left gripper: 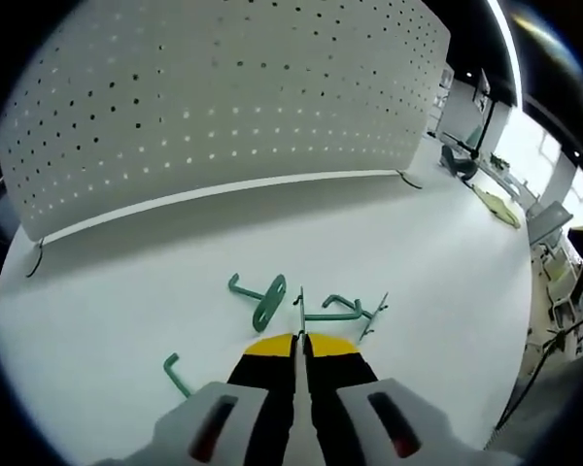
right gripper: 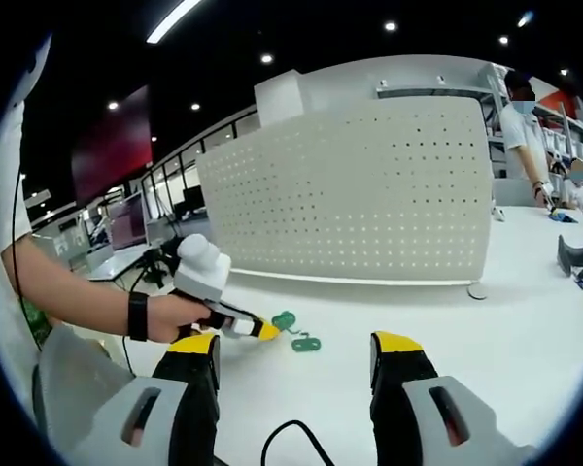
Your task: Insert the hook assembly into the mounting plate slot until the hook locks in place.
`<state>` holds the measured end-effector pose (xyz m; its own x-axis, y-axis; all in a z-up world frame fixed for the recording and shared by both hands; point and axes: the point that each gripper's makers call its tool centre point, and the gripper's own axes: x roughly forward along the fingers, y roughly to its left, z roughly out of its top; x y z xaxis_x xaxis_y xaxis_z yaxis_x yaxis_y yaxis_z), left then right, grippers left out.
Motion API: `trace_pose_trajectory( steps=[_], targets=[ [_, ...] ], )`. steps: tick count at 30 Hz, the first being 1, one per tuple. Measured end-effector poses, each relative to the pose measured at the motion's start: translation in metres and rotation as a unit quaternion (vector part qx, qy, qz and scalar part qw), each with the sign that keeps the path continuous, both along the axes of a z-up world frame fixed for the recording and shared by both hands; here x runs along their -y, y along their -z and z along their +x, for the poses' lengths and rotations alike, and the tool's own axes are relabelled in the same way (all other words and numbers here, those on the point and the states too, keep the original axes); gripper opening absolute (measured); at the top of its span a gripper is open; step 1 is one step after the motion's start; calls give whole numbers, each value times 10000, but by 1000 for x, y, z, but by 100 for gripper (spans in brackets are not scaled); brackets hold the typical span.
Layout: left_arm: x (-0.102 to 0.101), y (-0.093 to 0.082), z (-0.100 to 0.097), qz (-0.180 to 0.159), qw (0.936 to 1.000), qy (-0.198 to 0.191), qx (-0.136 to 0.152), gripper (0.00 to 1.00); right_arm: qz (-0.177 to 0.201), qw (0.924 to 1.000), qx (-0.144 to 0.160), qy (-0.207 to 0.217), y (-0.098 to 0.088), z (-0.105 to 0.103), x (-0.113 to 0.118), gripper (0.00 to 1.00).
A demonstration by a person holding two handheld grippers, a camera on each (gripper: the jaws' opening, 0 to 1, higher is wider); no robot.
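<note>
Several green metal hooks lie on the white table in front of the white pegboard [left gripper: 223,107]. One hook with an oval plate [left gripper: 260,299] is left of centre, and another hook [left gripper: 175,373] lies at the lower left. My left gripper [left gripper: 297,340] is shut on the edge-on plate of a third green hook [left gripper: 332,315], whose rod sticks out to the right. In the right gripper view, a hand holds the left gripper [right gripper: 262,331] low over the table with a green hook piece [right gripper: 285,319] at its tip; another green hook [right gripper: 307,343] lies beside it. My right gripper [right gripper: 299,345] is open.
The pegboard [right gripper: 369,194] stands upright on small feet across the table's back. A dark object [left gripper: 459,160] and a pale yellow object [left gripper: 496,206] lie at the far right end. A person [right gripper: 520,126] stands behind the table. A black cable [right gripper: 291,437] loops between my right jaws.
</note>
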<state>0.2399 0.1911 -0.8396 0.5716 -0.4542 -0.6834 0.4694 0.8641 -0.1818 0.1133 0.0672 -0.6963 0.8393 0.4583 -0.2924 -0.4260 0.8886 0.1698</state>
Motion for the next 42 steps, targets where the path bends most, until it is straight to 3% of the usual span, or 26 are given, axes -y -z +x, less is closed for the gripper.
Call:
trace_pose_trajectory(
  steps=[3, 13, 31, 38, 42],
  targets=[
    [3, -4, -3, -216, 9997, -47, -52, 3, 8, 10000, 30, -24, -2, 0, -1, 63],
    [2, -24, -10, -401, 9990, 36, 192, 3, 17, 9998, 113, -140, -7, 3, -10, 62],
    [0, -49, -28, -807, 9958, 181, 385, 3, 197, 9990, 247, -321, -19, 5, -26, 60],
    [1, -69, -34, -1065, 9923, 223, 596, 3, 175, 9986, 295, -412, -23, 8, -33, 59],
    [8, -83, -38, -1384, 9871, 333, 735, 3, 236, 9985, 314, -373, -25, 9, -34, 56]
  ],
)
